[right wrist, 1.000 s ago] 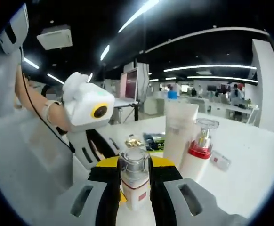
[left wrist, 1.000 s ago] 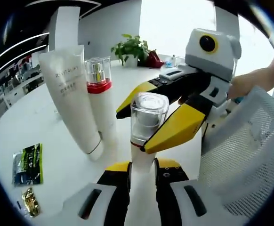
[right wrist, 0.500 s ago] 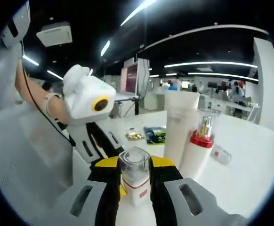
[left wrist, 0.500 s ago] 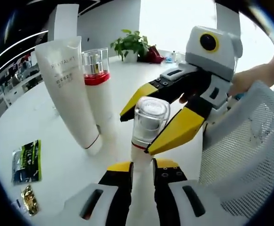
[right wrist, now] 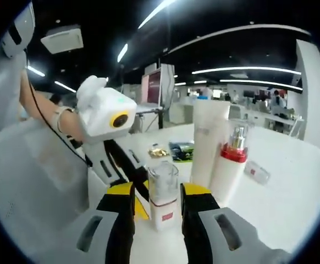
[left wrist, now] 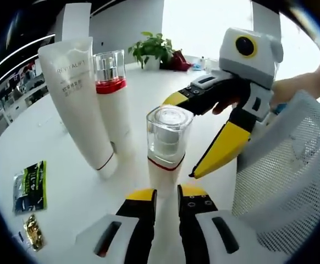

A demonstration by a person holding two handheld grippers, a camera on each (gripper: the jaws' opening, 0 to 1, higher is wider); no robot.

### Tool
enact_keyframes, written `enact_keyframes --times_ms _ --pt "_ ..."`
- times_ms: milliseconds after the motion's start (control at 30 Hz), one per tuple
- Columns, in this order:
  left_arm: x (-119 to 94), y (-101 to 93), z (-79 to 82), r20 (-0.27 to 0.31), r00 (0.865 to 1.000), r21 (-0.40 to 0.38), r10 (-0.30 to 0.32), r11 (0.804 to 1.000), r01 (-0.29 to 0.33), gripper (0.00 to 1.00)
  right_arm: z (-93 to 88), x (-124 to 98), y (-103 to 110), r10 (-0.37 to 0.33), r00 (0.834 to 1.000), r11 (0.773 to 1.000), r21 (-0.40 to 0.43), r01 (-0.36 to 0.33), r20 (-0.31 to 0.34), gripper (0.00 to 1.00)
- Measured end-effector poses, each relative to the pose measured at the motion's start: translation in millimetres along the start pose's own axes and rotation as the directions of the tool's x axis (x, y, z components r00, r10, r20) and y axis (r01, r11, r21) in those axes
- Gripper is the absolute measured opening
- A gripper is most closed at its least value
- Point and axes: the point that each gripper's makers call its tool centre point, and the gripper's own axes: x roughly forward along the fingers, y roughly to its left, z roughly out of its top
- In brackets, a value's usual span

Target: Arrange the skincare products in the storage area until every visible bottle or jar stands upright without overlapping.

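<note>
A: Where's the clear-capped bottle (left wrist: 168,148)?

B: Upright on the bench (left wrist: 66,181), just beside the white tube (left wrist: 77,99). Left tool (left wrist: 165,199) grips its base; right tool (right wrist: 157,195) stands released, jaws spread either side.

A: Advice?

B: Loosen gently, back straight off, avoid nudging it toward the tube.

A leafy green potted plant (left wrist: 152,54) is sitting far back on the round white table (left wrist: 50,165). A green printed sachet (left wrist: 30,179) and gold foil packet (left wrist: 33,232) are lying near-left.
</note>
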Motion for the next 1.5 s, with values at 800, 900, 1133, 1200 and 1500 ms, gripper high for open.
enact_keyframes --times_ms 800,900,1133,1200,1500 --pt "5 2.0 -10.4 -0.016 1.000 0.005 0.018 1.000 -0.018 0.11 -54.4 12 0 -0.010 0.981 1.000 -0.001 0.010 -0.195 0.14" --pt "6 7.9 -9.6 -0.017 0.999 0.017 0.036 0.999 -0.036 0.11 -55.4 14 0 -0.005 0.980 1.000 -0.005 0.004 -0.200 0.13" --pt "11 14.3 -5.3 -0.014 0.999 0.023 0.046 0.999 -0.046 0.11 -51.1 17 -9 -0.021 0.983 1.000 0.008 0.022 -0.180 0.13" --pt "12 16.4 -4.3 -0.016 0.999 0.021 0.050 0.999 -0.050 0.11 -50.7 17 -11 -0.021 0.984 1.000 0.005 0.022 -0.179 0.13" --pt "19 25.0 -6.1 -0.041 0.997 0.039 0.064 0.997 -0.062 0.11 -51.5 22 -22 -0.044 0.984 0.998 0.034 0.050 -0.172 0.13"
